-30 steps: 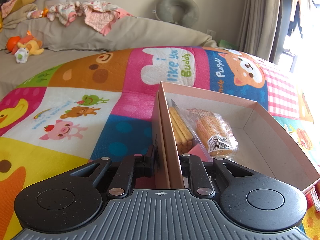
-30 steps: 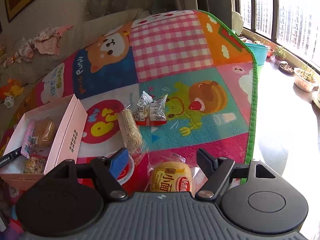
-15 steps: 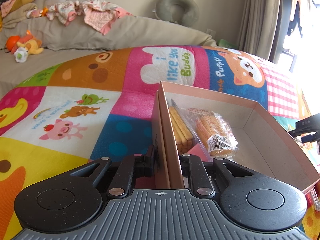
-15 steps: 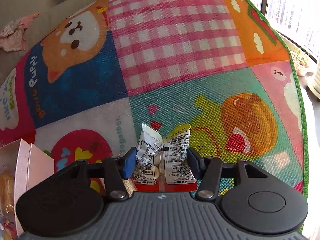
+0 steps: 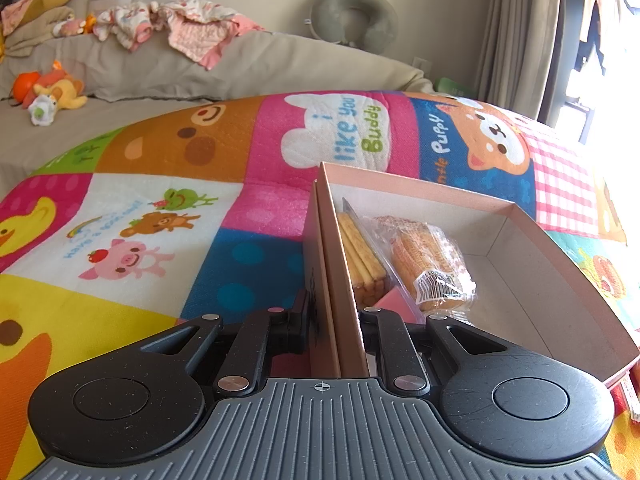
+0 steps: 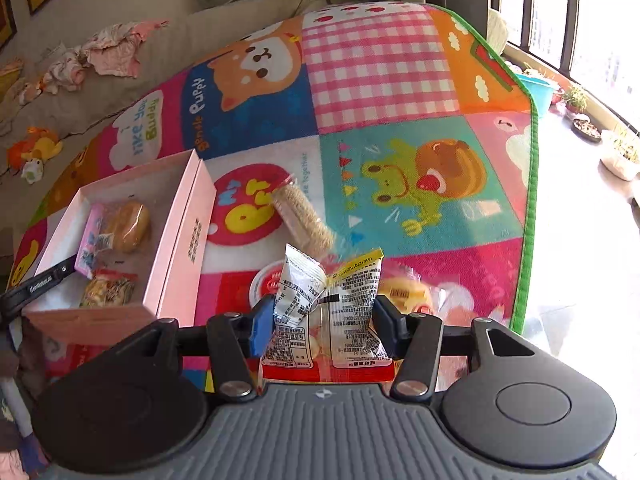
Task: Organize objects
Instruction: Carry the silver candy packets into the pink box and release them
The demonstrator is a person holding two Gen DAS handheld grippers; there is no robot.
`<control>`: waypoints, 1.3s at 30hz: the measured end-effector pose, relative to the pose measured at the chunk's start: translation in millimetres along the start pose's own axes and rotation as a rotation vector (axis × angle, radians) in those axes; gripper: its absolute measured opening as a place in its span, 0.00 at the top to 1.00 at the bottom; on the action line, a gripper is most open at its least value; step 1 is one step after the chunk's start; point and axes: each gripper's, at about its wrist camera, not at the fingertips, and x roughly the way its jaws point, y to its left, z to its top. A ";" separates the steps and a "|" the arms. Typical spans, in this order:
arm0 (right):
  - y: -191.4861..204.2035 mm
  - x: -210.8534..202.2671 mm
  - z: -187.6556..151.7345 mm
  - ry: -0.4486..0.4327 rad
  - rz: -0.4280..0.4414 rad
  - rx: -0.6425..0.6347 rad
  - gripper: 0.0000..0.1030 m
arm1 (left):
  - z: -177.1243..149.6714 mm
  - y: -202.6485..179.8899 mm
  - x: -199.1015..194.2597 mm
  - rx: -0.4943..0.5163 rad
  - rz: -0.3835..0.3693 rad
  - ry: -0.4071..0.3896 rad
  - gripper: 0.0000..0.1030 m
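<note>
My left gripper (image 5: 334, 312) is shut on the left wall of the pink box (image 5: 532, 276), which lies on the play mat. In the box lie a pack of biscuit sticks (image 5: 360, 256) and a wrapped bun (image 5: 426, 264). My right gripper (image 6: 324, 316) is shut on a white and red snack packet (image 6: 328, 316) and holds it lifted above the mat. The pink box (image 6: 180, 240) shows at the left in the right wrist view, with the left gripper's finger (image 6: 40, 284) at its near wall.
On the colourful play mat (image 6: 400, 80) lie a long oat bar (image 6: 304, 216), a yellow bun packet (image 6: 404, 292) and a round red-lidded cup (image 6: 268, 284). A sofa (image 5: 200, 64) with clothes and toys is behind. The mat's green edge (image 6: 528, 216) borders bare floor.
My right gripper closed on the snack packet and lifted it up and back from the mat. The left gripper has stayed shut on the box wall.
</note>
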 end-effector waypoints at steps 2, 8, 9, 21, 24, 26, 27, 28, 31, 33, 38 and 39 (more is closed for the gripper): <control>1.9 -9.6 -29.0 0.023 0.047 0.014 0.49 | 0.0 0.0 0.0 0.000 0.000 0.000 0.84; 3.4 -16.4 -92.9 0.071 0.096 0.075 0.47 | 0.1 0.0 0.2 0.000 -0.001 0.000 0.84; 4.6 -20.0 -97.0 0.045 0.095 0.068 0.46 | 0.0 0.0 0.2 -0.001 -0.001 0.000 0.84; -3.1 -29.5 -84.1 -0.115 -0.130 -0.107 0.37 | 0.0 -0.1 0.3 0.000 0.000 0.000 0.84; -19.3 -18.6 -86.6 -0.066 -0.117 -0.027 0.37 | 0.0 -0.2 0.3 0.000 0.000 0.000 0.84; -25.6 -19.6 -88.5 -0.025 -0.017 0.038 0.36 | -0.2 -0.1 0.1 0.000 0.000 0.000 0.84; -25.4 -22.6 -89.4 -0.016 0.035 0.050 0.37 | -0.2 -0.1 0.2 0.000 0.000 0.000 0.84; -22.7 -26.2 -90.5 -0.022 0.050 0.049 0.37 | -0.2 -0.1 0.2 0.001 0.000 0.000 0.84; -6.4 -36.5 -94.5 -0.058 -0.010 -0.003 0.36 | -0.2 -0.1 0.2 0.001 0.000 0.000 0.84; 5.0 -41.6 -99.6 -0.048 0.016 -0.044 0.30 | -0.2 0.0 0.3 0.001 0.000 0.000 0.84; 34.7 -36.7 -119.5 -0.001 0.055 -0.134 0.25 | -0.2 -0.2 0.3 0.000 0.000 0.000 0.84; 37.4 -33.7 -121.5 0.008 0.052 -0.138 0.25 | -0.2 -0.2 0.4 0.001 0.000 0.000 0.84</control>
